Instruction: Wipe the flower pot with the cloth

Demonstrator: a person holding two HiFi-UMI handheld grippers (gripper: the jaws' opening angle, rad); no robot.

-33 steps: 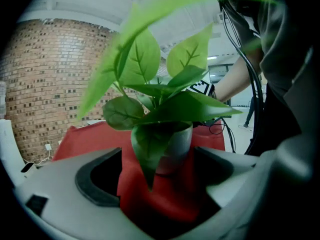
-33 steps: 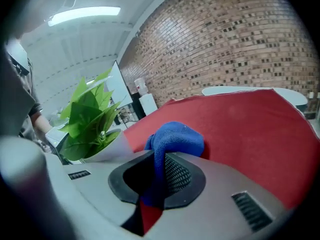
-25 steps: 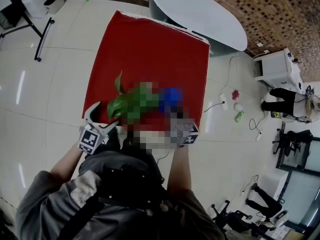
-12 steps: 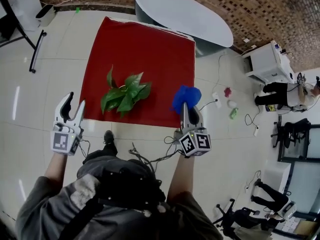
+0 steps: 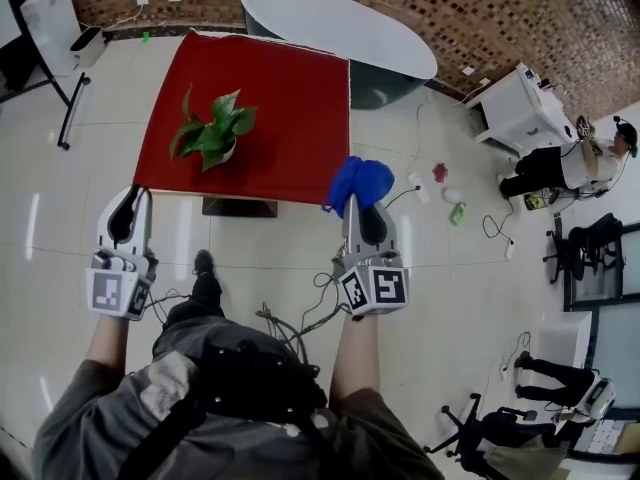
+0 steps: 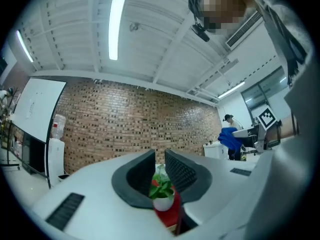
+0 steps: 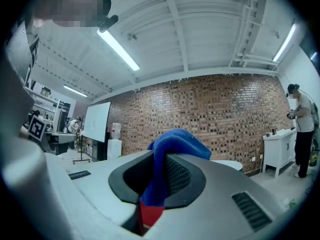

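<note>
The flower pot (image 5: 224, 152), white with a green leafy plant, stands on the red table (image 5: 290, 98). Both grippers hang over the floor, short of the table's near edge. My left gripper (image 5: 128, 204) is to the left. Its jaws have just been closing to a narrow gap with nothing between them. In the left gripper view that gripper (image 6: 159, 156) points level at the distant pot (image 6: 163, 202). My right gripper (image 5: 358, 208) is shut on the blue cloth (image 5: 362, 180). The cloth (image 7: 175, 139) bulges above the right gripper (image 7: 160, 156) in its own view.
A grey oval table (image 5: 330, 23) stands behind the red one. A white cabinet (image 5: 515, 108) and a standing person (image 5: 560, 173) are at the right. Cables and small objects (image 5: 450, 203) lie on the floor. A stand's black legs (image 5: 70, 98) are at the left.
Both grippers have pulled back from the pot and table toward my body and risen. The left jaws went from wide apart to nearly together. The cloth stays in the right gripper.
</note>
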